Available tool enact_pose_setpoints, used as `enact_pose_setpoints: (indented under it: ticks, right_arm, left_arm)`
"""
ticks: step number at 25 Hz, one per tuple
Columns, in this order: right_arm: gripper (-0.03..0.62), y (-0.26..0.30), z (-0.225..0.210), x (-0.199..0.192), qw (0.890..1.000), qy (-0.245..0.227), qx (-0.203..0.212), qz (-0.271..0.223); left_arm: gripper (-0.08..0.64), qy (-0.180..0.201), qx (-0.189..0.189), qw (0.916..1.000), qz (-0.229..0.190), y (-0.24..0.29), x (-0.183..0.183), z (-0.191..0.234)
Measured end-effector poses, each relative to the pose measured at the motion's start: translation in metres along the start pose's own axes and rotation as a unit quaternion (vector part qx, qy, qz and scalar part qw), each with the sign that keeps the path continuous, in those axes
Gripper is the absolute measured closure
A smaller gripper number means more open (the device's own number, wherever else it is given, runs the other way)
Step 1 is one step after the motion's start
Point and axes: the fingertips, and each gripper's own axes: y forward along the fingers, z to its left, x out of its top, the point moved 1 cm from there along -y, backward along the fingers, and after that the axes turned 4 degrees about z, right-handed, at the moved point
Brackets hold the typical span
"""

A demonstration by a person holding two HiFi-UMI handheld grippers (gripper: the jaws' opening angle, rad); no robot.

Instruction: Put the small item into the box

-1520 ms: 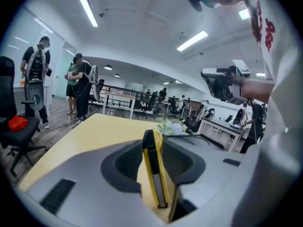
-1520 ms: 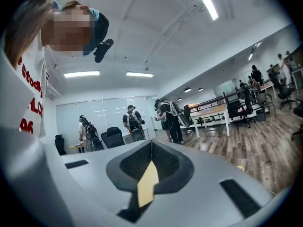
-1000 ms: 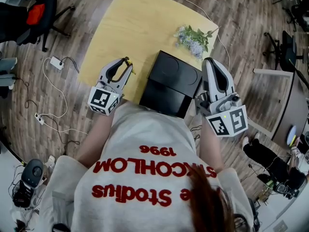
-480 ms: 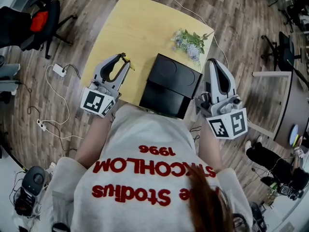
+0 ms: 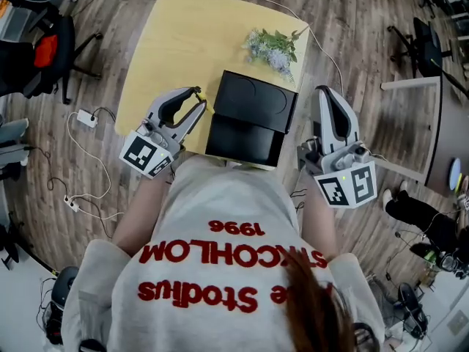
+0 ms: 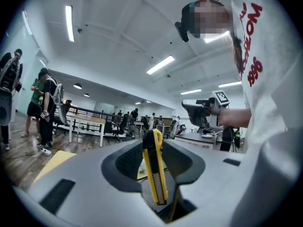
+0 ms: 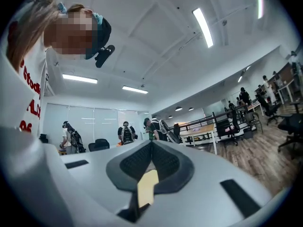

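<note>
Left gripper (image 5: 198, 98) is clamped on a yellow utility knife (image 6: 155, 174), gripped between its fingers, hovering at the table's (image 5: 179, 35) near edge just left of the black box (image 5: 253, 108). Right gripper (image 7: 151, 143) has its fingers closed on nothing, right of the box. Flowers (image 5: 271, 46) lie beyond the box, which looks open, though that's hard to call.

Open office: desks (image 7: 200, 129), swivel chairs (image 7: 228, 126)
</note>
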Motion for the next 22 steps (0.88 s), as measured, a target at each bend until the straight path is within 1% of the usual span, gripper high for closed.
enact_pose_setpoints:
  ticks: [3, 5, 7, 9, 12, 15, 17, 19, 20, 22]
  right_arm:
    - [0.586, -0.015, -0.003, -0.001, 1.000, 0.004, -0.021, 0.002]
    - [0.586, -0.025, -0.005, -0.002, 0.999, 0.006, -0.035, 0.003]
    - [0.587, -0.035, -0.009, -0.003, 0.999, 0.008, -0.047, 0.005]
    - [0.586, -0.043, -0.013, -0.006, 0.998, 0.011, -0.058, 0.006]
    - [0.586, -0.053, -0.018, -0.011, 0.997, 0.017, -0.072, 0.009]
    - [0.586, -0.060, -0.020, -0.014, 0.996, 0.021, -0.083, 0.012]
    - [0.586, -0.064, -0.021, -0.017, 0.996, 0.024, -0.090, 0.014]
    - [0.587, -0.069, -0.022, -0.018, 0.995, 0.026, -0.096, 0.015]
    - [0.586, -0.071, -0.023, -0.019, 0.995, 0.027, -0.098, 0.015]
    - [0.588, -0.075, -0.024, -0.022, 0.994, 0.029, -0.104, 0.016]
  left_arm:
    - [0.425, -0.003, -0.050, 0.9986, 0.014, 0.010, -0.009, -0.020]
    - [0.425, -0.007, -0.076, 0.9968, 0.025, 0.016, -0.017, -0.033]
    - [0.425, -0.010, -0.100, 0.9942, 0.038, 0.021, -0.027, -0.045]
    - [0.425, 0.000, -0.130, 0.9897, 0.061, 0.026, -0.041, -0.060]
    - [0.425, 0.022, -0.177, 0.9783, 0.106, 0.030, -0.065, -0.081]
    - [0.425, 0.031, -0.209, 0.9666, 0.145, 0.033, -0.086, -0.095]
    - [0.425, 0.052, -0.233, 0.9548, 0.177, 0.035, -0.100, -0.105]
    - [0.425, 0.075, -0.258, 0.9405, 0.207, 0.038, -0.113, -0.117]
    - [0.425, 0.083, -0.269, 0.9341, 0.220, 0.040, -0.118, -0.122]
    - [0.425, 0.085, -0.285, 0.9241, 0.239, 0.046, -0.127, -0.129]
